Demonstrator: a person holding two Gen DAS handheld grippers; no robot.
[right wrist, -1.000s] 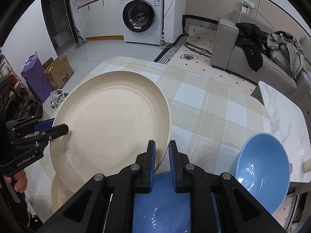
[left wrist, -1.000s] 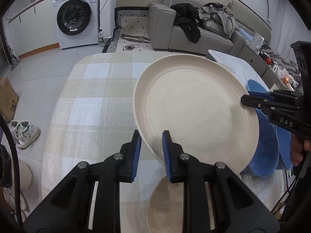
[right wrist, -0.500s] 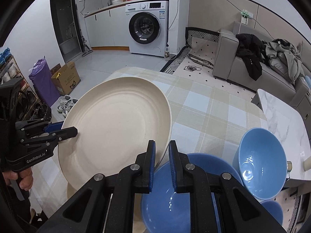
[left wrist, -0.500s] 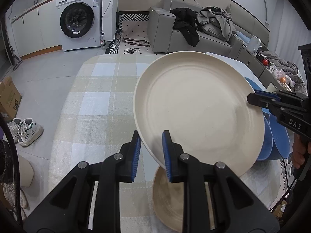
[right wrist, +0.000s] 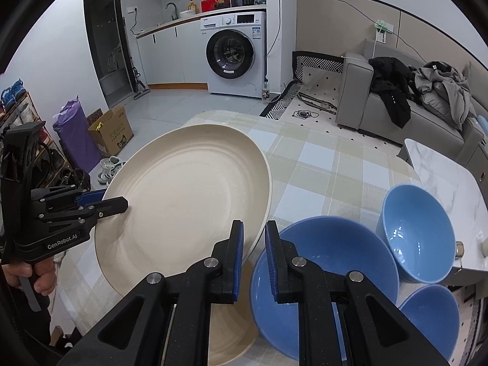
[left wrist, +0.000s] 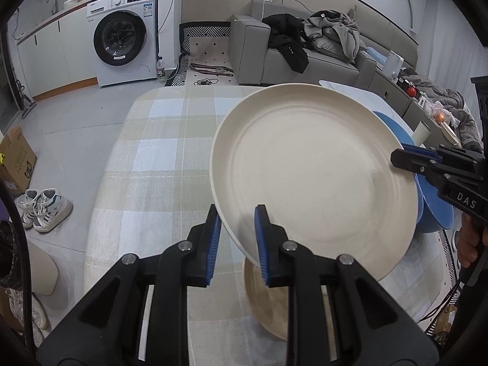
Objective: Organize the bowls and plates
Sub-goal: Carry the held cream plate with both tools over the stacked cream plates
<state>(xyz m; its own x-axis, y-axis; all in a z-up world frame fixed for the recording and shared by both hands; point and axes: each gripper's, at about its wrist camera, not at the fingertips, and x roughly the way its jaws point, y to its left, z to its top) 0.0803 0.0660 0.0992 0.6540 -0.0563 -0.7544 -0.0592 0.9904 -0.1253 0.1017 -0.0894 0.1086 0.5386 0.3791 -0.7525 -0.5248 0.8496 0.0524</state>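
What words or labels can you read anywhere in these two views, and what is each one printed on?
"DAS": on the black body of the right tool, as the left camera sees it.
"GenRobot.AI": on the black body of the left tool, as the right camera sees it.
Washing machine: panel lettering and stickers too small to read.
Cardboard box: print too blurred to read.

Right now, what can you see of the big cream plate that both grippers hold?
The big cream plate is round and matte, with a raised rim and faint rings inside; it looks empty. It is held tilted above the checked tablecloth. The left gripper clamps its near edge and the right gripper clamps the opposite edge. A smaller cream plate lies below it.
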